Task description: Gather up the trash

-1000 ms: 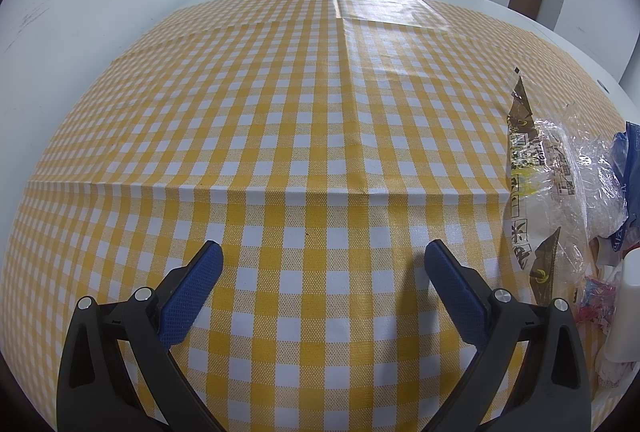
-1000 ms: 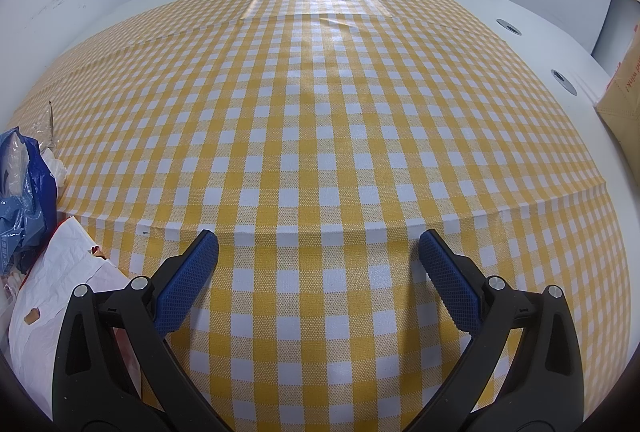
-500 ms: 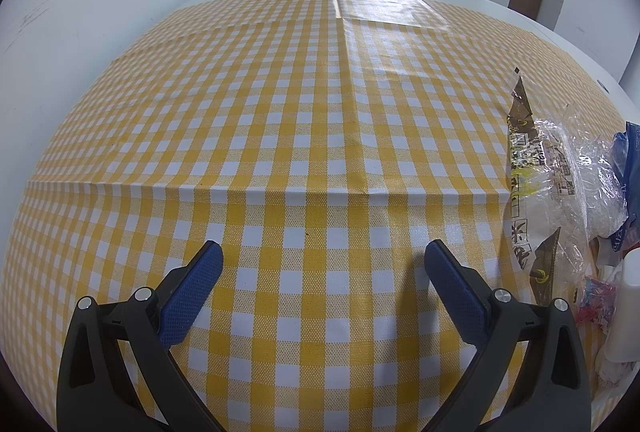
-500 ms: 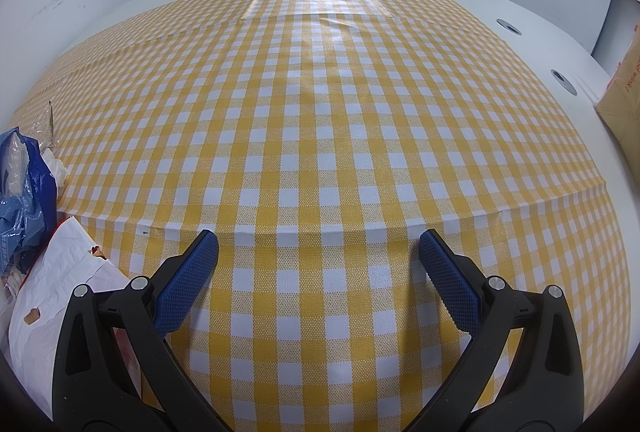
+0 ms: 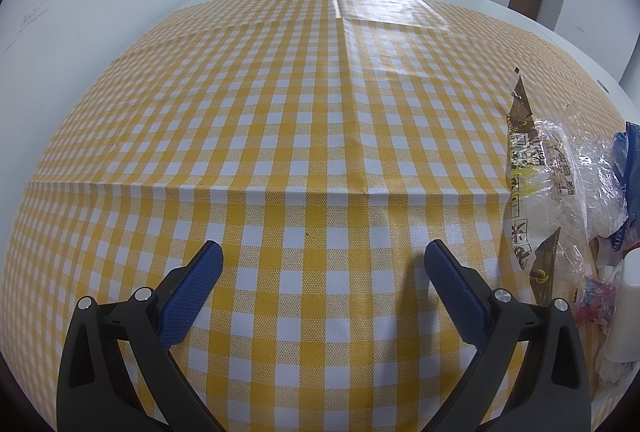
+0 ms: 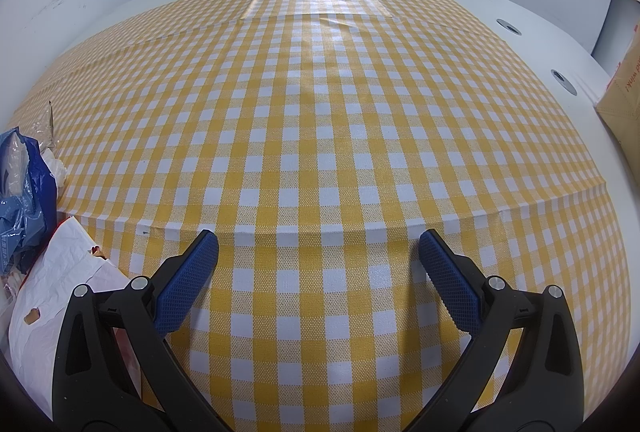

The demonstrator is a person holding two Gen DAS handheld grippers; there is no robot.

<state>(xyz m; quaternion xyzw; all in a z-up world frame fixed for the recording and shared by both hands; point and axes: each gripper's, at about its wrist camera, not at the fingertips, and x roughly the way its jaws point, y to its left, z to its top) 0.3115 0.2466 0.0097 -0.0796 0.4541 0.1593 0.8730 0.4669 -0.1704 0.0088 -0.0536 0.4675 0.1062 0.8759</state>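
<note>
Both grippers stand with their jaws spread wide and nothing between the blue pads. Low in the left wrist frame, the left gripper (image 5: 320, 260) hovers over the yellow-and-white checked tablecloth (image 5: 304, 104), with bare cloth in its gap. To its right, at the right edge of that frame, the trash lies in a heap: a clear printed wrapper (image 5: 536, 188) with brown corners, crumpled clear plastic (image 5: 592, 168) beside it, a blue bag (image 5: 630, 156) at the very edge, and a small red-and-blue scrap (image 5: 596, 292) lower down next to a white object (image 5: 626, 304). In the right wrist frame the right gripper (image 6: 319, 250) likewise sits low over bare cloth. The same heap shows at its left edge: the blue bag (image 6: 24, 188) above a white crumpled bag (image 6: 60, 292), whose edge lies under the left finger. A cardboard box (image 6: 622, 88) stands at the right edge on the white table (image 6: 540, 44).
</note>
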